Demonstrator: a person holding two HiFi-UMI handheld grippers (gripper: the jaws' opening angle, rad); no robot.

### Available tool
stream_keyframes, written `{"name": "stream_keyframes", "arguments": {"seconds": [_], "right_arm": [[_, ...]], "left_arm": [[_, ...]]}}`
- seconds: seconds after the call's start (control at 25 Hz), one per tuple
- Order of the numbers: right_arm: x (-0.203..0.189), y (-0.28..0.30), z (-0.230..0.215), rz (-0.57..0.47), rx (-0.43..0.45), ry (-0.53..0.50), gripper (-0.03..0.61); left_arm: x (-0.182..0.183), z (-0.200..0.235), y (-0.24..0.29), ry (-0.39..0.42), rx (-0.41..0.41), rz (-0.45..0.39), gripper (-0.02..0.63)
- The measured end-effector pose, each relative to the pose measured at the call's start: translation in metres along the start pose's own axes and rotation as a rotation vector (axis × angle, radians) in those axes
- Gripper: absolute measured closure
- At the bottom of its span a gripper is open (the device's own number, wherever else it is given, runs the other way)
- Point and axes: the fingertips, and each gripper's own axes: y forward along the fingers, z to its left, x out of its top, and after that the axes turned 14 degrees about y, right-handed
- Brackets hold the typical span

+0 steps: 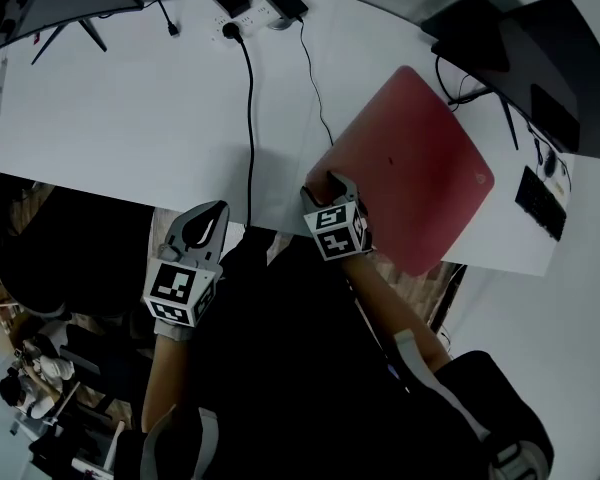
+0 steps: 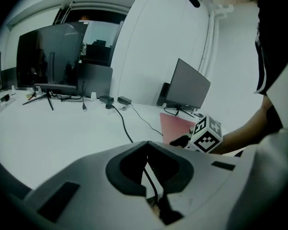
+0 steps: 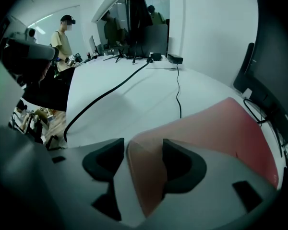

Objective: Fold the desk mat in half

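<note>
Head view: red desk mat (image 1: 420, 163) lies on white desk (image 1: 110, 118), right claw (image 1: 332, 184) at its near corner, left claw (image 1: 208, 224) at desk's near edge.
Left gripper view: claw tips together, nothing held.
Right gripper view: claw wide, desk mat corner between jaws, not pinched.

The desk mat (image 1: 410, 158) is seen as a dark red sheet with rounded corners, laid flat on the right part of the white table (image 1: 130, 118) and turned diagonally to its near edge. A small dark speck is borne near its middle, a pale mark by its right corner.
</note>
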Motion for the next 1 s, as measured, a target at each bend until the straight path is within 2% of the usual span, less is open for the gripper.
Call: {"name": "stream_keyframes", "arguments": {"seconds": [0.12,0.44,0.6,1.0], "right_arm": [[0.0,0.001,0.0,0.001,-0.008,0.011,0.324],[0.003,0.0,-0.005,-0.023,-0.035,0.049,0.354],[0.004,-0.001,-0.013,-0.038,-0.043,0.068,0.439],[0.015,-0.025,-0.025,-0.106,-0.023,0.166,0.5]], "left_arm": [[-0.003,0.004,0.0,0.004,-0.026,0.026,0.606],[-0.003,-0.001,0.006,0.043,-0.08,0.006,0.606],[0.003,-0.008,0.011,0.052,-0.102,0.014,0.606],[0.019,-0.024,0.025,0.108,-0.183,-0.018,0.606]]}}
